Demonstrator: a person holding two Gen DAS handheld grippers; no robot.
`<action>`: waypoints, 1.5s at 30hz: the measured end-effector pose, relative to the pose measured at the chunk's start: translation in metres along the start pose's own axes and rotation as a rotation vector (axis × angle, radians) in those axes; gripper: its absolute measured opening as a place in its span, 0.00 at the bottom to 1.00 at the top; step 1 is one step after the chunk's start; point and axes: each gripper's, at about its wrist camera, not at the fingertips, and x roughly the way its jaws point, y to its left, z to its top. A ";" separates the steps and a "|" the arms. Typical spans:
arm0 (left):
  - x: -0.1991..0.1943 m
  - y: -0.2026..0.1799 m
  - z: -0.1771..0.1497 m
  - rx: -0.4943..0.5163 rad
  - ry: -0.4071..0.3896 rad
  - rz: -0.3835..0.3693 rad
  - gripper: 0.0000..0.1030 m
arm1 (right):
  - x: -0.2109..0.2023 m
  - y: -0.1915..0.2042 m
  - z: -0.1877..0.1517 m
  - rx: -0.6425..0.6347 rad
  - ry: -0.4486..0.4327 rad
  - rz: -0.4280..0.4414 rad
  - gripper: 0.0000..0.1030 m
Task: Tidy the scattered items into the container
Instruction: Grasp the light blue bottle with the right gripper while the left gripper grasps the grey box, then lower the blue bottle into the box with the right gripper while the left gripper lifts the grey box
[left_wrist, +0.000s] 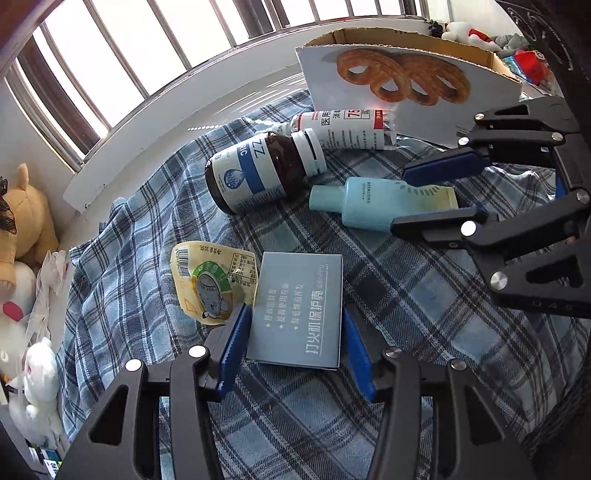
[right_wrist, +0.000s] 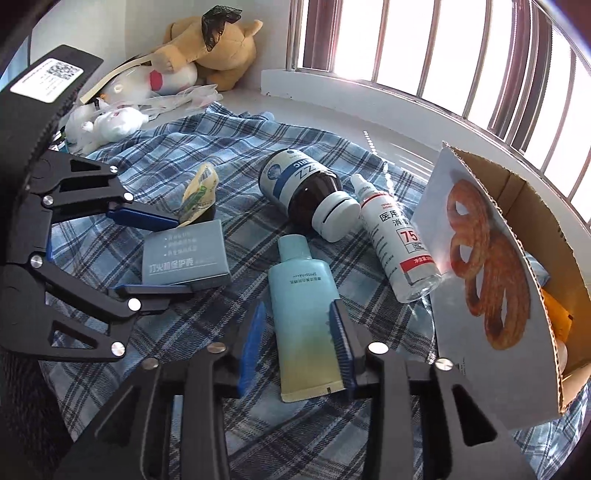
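Two grippers over plaid cloth (left_wrist: 155, 236). Left gripper (left_wrist: 293, 347): jaws open, straddling grey box (left_wrist: 297, 308), contact unclear. Right gripper (right_wrist: 297, 347): jaws open around teal tube (right_wrist: 304, 321), right pad touching. Brown bottle (right_wrist: 295, 190) and spray bottle (right_wrist: 395, 240) lie beyond. Cardboard container (right_wrist: 491, 266) far right.

I am in a home, likely a bedroom. A plaid blanket (left_wrist: 155, 236) lies by a barred window (right_wrist: 424, 48). Plush toys (right_wrist: 207, 48) sit in the corner.
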 end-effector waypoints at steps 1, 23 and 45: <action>-0.001 0.000 -0.001 -0.007 -0.005 0.001 0.56 | 0.003 -0.003 0.001 -0.001 0.000 0.009 0.50; -0.006 0.007 0.007 -0.076 -0.008 -0.041 0.49 | -0.001 -0.005 -0.001 -0.001 -0.012 0.072 0.44; -0.073 0.001 0.042 -0.039 -0.129 -0.017 0.49 | -0.089 -0.038 0.028 0.053 -0.178 -0.035 0.44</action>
